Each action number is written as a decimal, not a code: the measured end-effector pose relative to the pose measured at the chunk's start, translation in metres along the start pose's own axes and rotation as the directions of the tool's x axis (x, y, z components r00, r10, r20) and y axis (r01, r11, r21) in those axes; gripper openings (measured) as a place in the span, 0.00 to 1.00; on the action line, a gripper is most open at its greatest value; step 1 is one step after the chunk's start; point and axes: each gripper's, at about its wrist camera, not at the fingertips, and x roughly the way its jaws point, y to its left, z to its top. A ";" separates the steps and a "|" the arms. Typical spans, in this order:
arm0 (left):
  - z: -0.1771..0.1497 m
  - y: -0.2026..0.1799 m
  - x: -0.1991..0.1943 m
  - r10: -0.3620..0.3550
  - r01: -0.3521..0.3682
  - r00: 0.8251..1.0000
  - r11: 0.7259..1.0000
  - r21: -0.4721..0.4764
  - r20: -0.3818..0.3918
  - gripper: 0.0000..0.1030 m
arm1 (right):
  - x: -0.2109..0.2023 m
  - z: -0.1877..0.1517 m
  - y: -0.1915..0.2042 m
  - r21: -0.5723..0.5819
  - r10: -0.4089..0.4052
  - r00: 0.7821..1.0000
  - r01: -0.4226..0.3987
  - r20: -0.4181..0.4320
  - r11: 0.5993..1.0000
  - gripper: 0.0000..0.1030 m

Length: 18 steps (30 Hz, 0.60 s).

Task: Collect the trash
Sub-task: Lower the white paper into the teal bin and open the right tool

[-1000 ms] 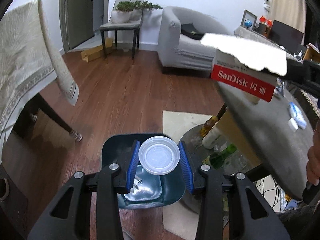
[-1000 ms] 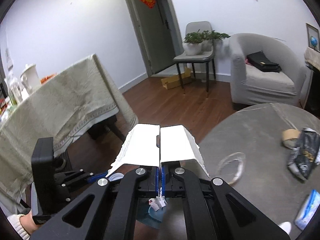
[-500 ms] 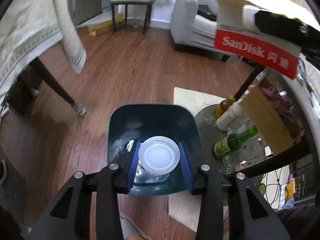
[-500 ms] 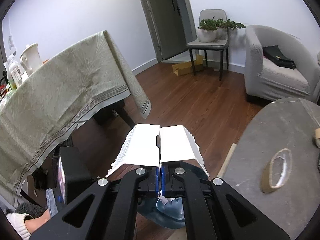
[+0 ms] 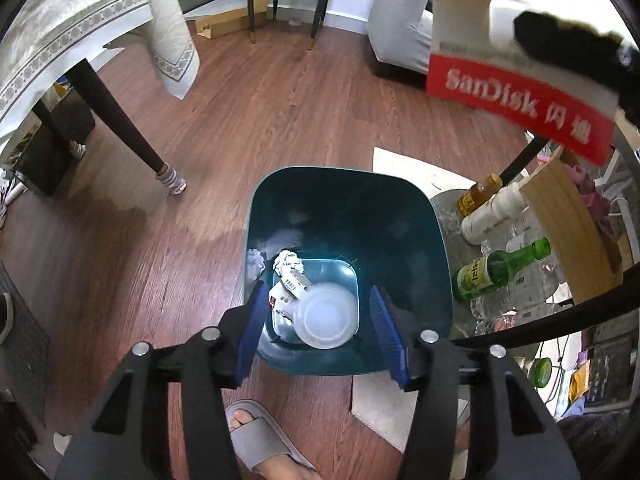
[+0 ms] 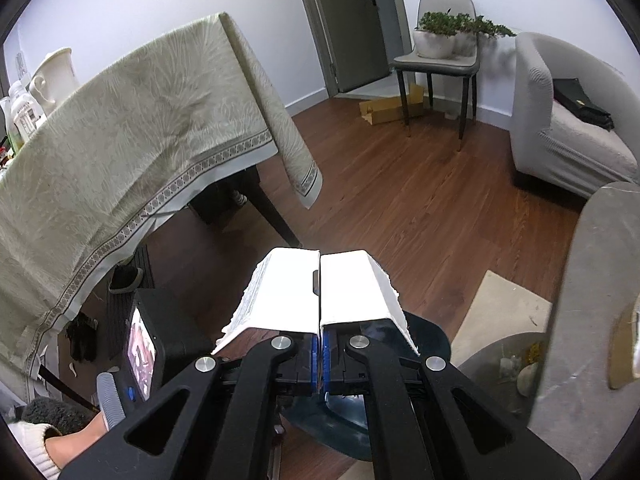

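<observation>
A dark teal trash bin [image 5: 404,216] stands on the wood floor right below my left gripper [image 5: 320,328], which is open and empty above its near rim. A clear plastic lid [image 5: 326,316] lies inside on the bin's bottom, beside crumpled paper [image 5: 287,261] and a small wrapper. My right gripper [image 6: 320,352] is shut on a torn white and red SanDisk package [image 6: 316,292], which also shows in the left wrist view [image 5: 516,100] high at the upper right. The bin [image 6: 428,332] sits below that gripper, mostly hidden.
A round grey table [image 6: 600,280] is at the right, with bottles [image 5: 500,268] under it. A clothed table [image 6: 120,152] and its leg [image 5: 120,120] stand left. My slippered foot [image 5: 260,440] is just in front of the bin. A beige rug [image 5: 404,168] lies behind it.
My left gripper opened and the clear lid dropped into the bin. Both grippers tilted further down over the bin, and the SanDisk package moved closer above it.
</observation>
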 end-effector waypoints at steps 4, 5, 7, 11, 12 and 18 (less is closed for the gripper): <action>0.001 0.010 -0.007 0.000 0.000 1.000 1.000 -0.017 0.020 0.54 | 0.012 -0.002 0.004 -0.006 -0.001 1.000 0.001 -0.020 1.000 0.01; 0.001 0.013 -0.009 0.001 -0.001 1.000 1.000 -0.023 0.025 0.54 | 0.015 -0.002 0.005 -0.007 -0.002 1.000 0.002 -0.026 1.000 0.01; 0.002 0.016 -0.014 0.001 0.001 0.999 0.999 -0.032 0.036 0.54 | 0.023 -0.005 0.005 -0.006 -0.008 0.999 0.007 -0.040 1.000 0.01; 0.004 0.024 -0.029 0.011 -0.008 0.997 0.999 -0.043 0.071 0.54 | 0.037 -0.009 0.003 -0.007 -0.015 0.997 0.015 -0.069 1.000 0.01; 0.004 0.025 -0.032 0.011 -0.008 0.997 0.999 -0.047 0.077 0.54 | 0.040 -0.011 0.003 -0.008 -0.018 0.997 0.017 -0.077 1.000 0.01; 0.006 0.031 -0.049 0.023 -0.017 0.993 0.998 -0.053 0.114 0.54 | 0.058 -0.018 0.004 -0.011 -0.030 0.993 0.029 -0.113 1.000 0.01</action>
